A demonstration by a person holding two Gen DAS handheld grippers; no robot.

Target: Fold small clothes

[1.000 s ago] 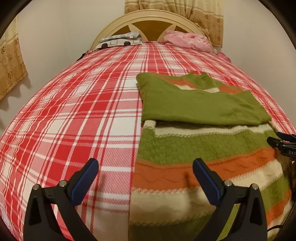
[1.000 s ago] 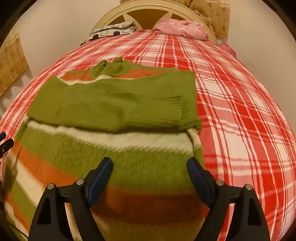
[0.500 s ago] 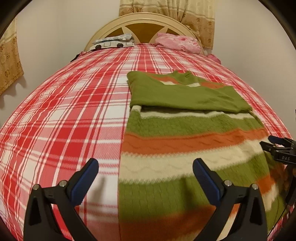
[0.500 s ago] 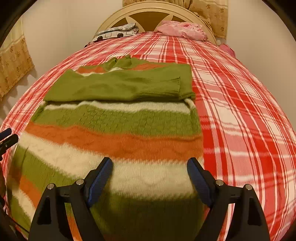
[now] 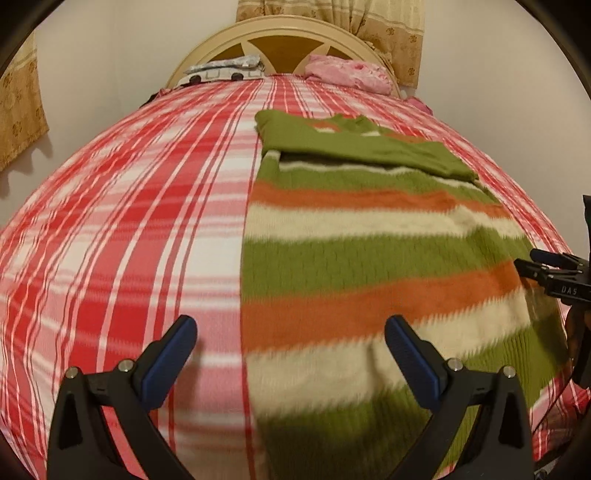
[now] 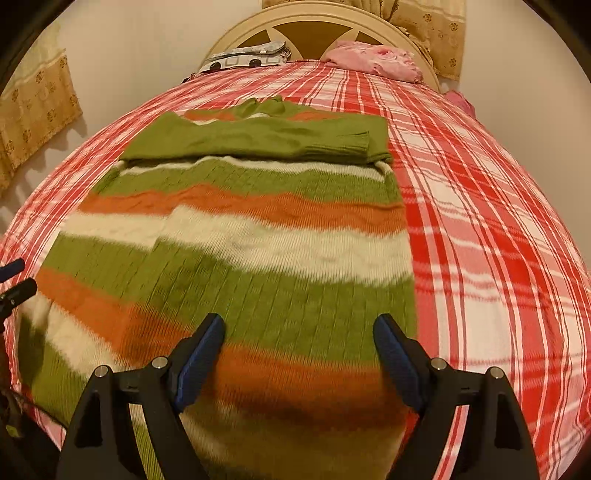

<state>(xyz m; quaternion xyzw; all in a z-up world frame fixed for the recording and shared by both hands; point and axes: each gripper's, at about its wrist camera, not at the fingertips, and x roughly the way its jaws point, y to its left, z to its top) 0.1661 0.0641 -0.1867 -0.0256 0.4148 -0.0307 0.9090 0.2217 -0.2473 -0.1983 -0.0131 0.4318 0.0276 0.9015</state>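
My left gripper [image 5: 290, 347] hangs above the bed with its jaws set wide apart and nothing between them; one blue pad is over the red plaid bedspread [image 5: 129, 221], the other over the striped sweater [image 5: 369, 258]. My right gripper [image 6: 299, 345] is likewise spread wide and empty, both pads over the lower half of the sweater [image 6: 240, 258]. The sweater lies flat on the bedspread [image 6: 498, 240], bands of green, orange and cream running across it, and its green sleeves are folded across the chest near the collar end (the cuff ribbing is visible in the right wrist view). The left edge of the garment runs up between my left pads. Each gripper shows at the margin of the other's view, near the sweater's side edge. At the far end of the bed stand a cream headboard [image 6: 332, 26], a pink pillow [image 6: 373, 61] and a grey patterned item [image 6: 247, 55] beside it. The near fabric is blurred.
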